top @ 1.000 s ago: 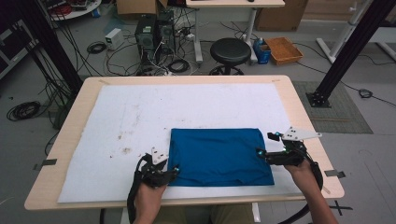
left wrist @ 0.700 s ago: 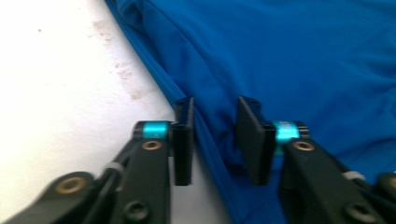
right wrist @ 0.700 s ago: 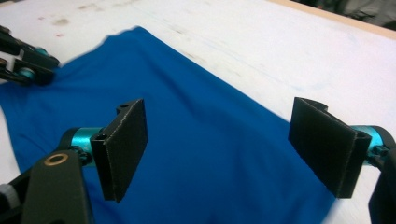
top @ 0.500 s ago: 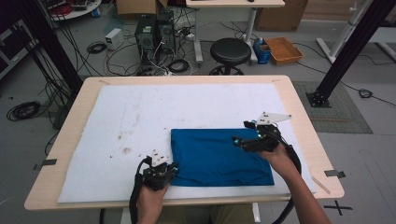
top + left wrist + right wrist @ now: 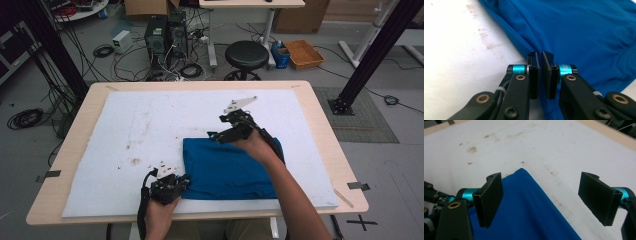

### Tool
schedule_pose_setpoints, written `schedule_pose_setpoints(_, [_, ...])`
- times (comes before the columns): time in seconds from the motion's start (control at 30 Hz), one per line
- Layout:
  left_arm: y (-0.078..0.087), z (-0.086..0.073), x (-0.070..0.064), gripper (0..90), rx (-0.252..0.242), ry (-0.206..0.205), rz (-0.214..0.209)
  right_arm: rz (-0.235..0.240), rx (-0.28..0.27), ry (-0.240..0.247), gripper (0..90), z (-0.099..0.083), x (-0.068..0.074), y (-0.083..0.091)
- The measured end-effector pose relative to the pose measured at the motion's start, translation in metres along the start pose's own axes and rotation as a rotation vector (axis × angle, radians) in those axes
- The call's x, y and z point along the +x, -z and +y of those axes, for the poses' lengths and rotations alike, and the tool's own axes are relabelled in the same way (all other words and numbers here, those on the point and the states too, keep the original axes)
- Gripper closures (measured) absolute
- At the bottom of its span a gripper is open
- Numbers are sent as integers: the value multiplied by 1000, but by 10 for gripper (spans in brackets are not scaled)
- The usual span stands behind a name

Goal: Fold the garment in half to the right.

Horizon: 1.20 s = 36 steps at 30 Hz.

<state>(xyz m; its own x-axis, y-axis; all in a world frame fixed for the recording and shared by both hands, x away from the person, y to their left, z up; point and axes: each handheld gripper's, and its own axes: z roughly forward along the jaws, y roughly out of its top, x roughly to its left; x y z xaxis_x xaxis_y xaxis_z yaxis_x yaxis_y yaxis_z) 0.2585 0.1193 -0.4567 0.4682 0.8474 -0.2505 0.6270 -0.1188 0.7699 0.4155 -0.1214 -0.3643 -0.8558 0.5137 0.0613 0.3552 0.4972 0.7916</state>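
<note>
A folded blue cloth [image 5: 230, 170] lies on the white mat [image 5: 150, 120], toward the near right. My left gripper [image 5: 183, 180] sits at the cloth's near left corner. In the left gripper view its jaws are pressed together on the cloth's [image 5: 579, 30] folded edge, so the left gripper [image 5: 541, 57] is shut on it. My right gripper [image 5: 216, 136] reaches over the cloth's far edge and points left. In the right gripper view it [image 5: 540, 180] stands wide open, just above the table, with a corner of the cloth [image 5: 529, 207] pointing out between its jaws.
Brown stains [image 5: 134, 161] and small red specks mark the mat left of the cloth. The wooden table rim [image 5: 320, 125] frames the mat. Beyond the far edge stand a black stool [image 5: 246, 52], computer towers [image 5: 162, 32] and floor cables.
My right gripper has swung from the cloth's right edge leftward and away from the person, to the far left corner. The left gripper has stayed put.
</note>
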Motion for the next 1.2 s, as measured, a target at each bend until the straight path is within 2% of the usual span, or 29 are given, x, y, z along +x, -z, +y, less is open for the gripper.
schedule_pose_setpoints(0.03, [0,0,1,839,1,0,-3,17,42,4,199,5,2,-19])
schedule_pose_setpoints(0.07, [0,0,1,839,2,2,-4,17,42,4,199,5,2,-19])
schedule_pose_setpoints(0.13, [0,0,1,839,1,8,-7,29,87,25,202,9,6,-38])
schedule_pose_setpoints(0.27, [0,0,2,843,3,29,-12,31,156,41,289,15,13,-73])
schedule_pose_setpoints(0.33, [0,0,2,845,2,31,-10,24,196,49,392,15,13,-88])
schedule_pose_setpoints(0.37, [0,0,2,847,1,31,-9,20,223,59,400,14,14,-100])
schedule_pose_setpoints(0.4, [0,0,2,848,1,31,-9,20,223,59,400,14,14,-100])
schedule_pose_setpoints(0.43, [0,0,2,849,1,31,-11,22,256,58,425,12,14,-110])
schedule_pose_setpoints(0.47, [0,0,2,849,1,31,-11,22,256,58,425,12,14,-110])
schedule_pose_setpoints(0.5, [0,0,2,849,1,30,-13,24,268,62,459,11,14,-114])
schedule_pose_setpoints(0.53, [0,0,3,852,3,27,-14,29,298,86,554,9,15,-119])
schedule_pose_setpoints(0.57, [0,0,3,853,4,25,-17,32,311,98,574,8,17,-121])
schedule_pose_setpoints(0.6, [0,0,3,853,4,26,-19,32,311,98,574,8,17,-121])
schedule_pose_setpoints(0.63, [0,1,3,853,4,26,-20,34,305,98,619,8,17,-121])
schedule_pose_setpoints(0.7, [1,1,3,857,3,26,-20,53,305,123,792,9,18,-121])
schedule_pose_setpoints(0.73, [1,1,3,861,-1,24,-18,51,310,166,867,10,22,-119])
schedule_pose_setpoints(0.8, [3,1,3,862,-17,23,-31,57,295,166,870,11,23,-115])
schedule_pose_setpoints(0.83, [8,3,2,862,-43,25,-49,63,275,172,870,12,22,-112])
schedule_pose_setpoints(0.87, [8,3,2,862,-43,25,-49,63,275,172,870,12,22,-112])
schedule_pose_setpoints(0.9, [11,5,2,863,-55,27,-57,63,232,164,870,14,20,-103])
schedule_pose_setpoints(0.93, [13,8,1,863,-62,26,-70,63,232,164,870,14,20,-103])
schedule_pose_setpoints(0.97, [16,12,0,862,-74,28,-87,68,200,149,870,16,17,-92])
schedule_pose_setpoints(1.03, [20,20,-4,863,-95,31,-117,68,179,148,870,16,15,-87])
schedule_pose_setpoints(1.07, [22,24,-6,862,-105,31,-139,68,140,130,870,15,11,-75])
schedule_pose_setpoints(1.1, [22,29,-9,862,-112,26,-153,68,140,130,870,15,11,-75])
schedule_pose_setpoints(1.17, [22,42,-20,862,-111,5,-205,64,108,99,870,10,5,-59])
schedule_pose_setpoints(1.2, [22,42,-20,862,-111,5,-205,64,108,99,870,10,5,-59])
